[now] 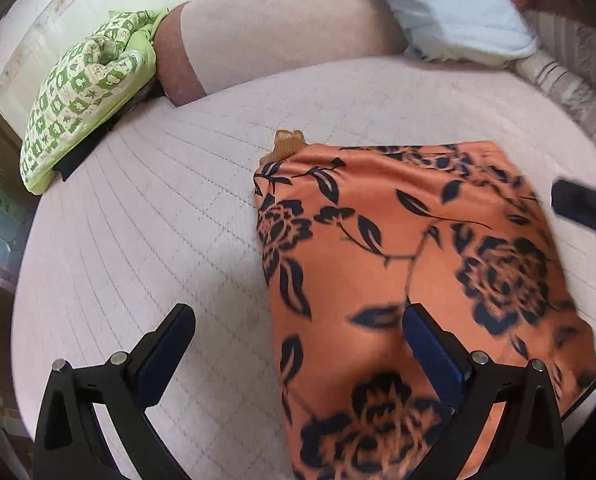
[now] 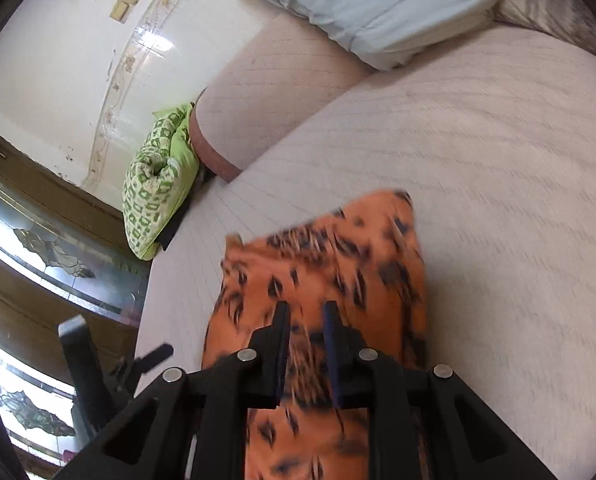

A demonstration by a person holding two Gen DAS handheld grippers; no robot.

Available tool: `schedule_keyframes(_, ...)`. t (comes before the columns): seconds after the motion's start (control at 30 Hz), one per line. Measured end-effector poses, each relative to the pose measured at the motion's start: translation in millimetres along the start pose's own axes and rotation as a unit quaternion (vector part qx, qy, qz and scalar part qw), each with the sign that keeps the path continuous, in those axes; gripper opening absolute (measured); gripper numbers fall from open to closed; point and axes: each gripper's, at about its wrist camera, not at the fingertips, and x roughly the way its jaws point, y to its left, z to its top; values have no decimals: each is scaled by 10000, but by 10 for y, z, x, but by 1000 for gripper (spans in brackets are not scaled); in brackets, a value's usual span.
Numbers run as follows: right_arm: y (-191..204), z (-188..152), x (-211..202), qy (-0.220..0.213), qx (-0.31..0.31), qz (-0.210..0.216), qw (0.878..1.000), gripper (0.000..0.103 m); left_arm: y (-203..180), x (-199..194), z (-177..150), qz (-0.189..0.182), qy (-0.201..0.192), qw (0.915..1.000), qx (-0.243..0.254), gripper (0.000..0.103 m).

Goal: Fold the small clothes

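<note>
Left gripper (image 1: 298,336): fingers spread wide, empty, above the orange floral garment (image 1: 398,248). Right gripper (image 2: 306,320): fingers parted by a narrow gap, nothing pinched, over the same garment, which lies folded on the pale quilted bed (image 1: 157,220).

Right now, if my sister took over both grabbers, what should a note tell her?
Left gripper: open, holding nothing, over the left edge of the orange flowered garment.
Right gripper: jaws a narrow gap apart, nothing visibly pinched; the picture is blurred, so check.
The garment lies folded on the pale quilted bed, a tan ribbed bit poking out at its far corner.
Done: at least one fold, it seems.
Left: any further fold, then tidy it.
</note>
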Motion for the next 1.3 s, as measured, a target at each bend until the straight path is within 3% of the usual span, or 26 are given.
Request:
schedule_keyframes(0.1, -99, 152, 321, 244, 228, -260, 9991, 19, -113, 245, 90, 71, 274, 9996, 20, 103)
schedule_keyframes(0.17, -332, 126, 627, 754, 557, -558, 9940, 19, -151, 358, 127, 13, 379, 9993, -16, 103)
schedule_keyframes(0.27, -556, 126, 590, 697, 1067, 41, 9918, 18, -192, 352, 174, 98, 404, 9991, 13, 103)
schedule_keyframes(0.47, -409, 43, 150, 435, 858, 160, 9952, 20, -280, 140, 147, 227, 351, 9988, 255, 103)
schedule_keyframes(0.57, -284, -49, -134, 175, 675, 360, 9969, 20, -261, -114, 24, -3, 54, 9997, 254, 103)
schedule_keyframes(0.63, -197, -137, -422, -126, 438, 339, 9984, 28, -268, -316, -51, -90, -180, 9995, 256, 103)
schedule_keyframes(0.67, -153, -178, -501, -228, 381, 289, 9986, 45, -263, -399, -75, -124, -294, 9992, 236, 103)
schedule_keyframes(0.7, -110, -228, -604, -342, 329, 218, 9986, 72, -250, -500, -114, -165, -396, 9989, 200, 103)
schedule_keyframes(0.73, -52, -301, -739, -534, 247, 160, 9981, 77, -233, -615, -156, -219, -499, 9984, 148, 103)
schedule_keyframes(0.97, 176, -668, -1181, -606, -117, 244, 9978, 78, -79, -1210, -389, -291, -1116, 9933, 10, 103)
schedule_keyframes(1.3, 704, -889, -1348, -690, -618, 332, 9951, 78, 191, -1840, -721, -77, -1802, 9836, -41, 103)
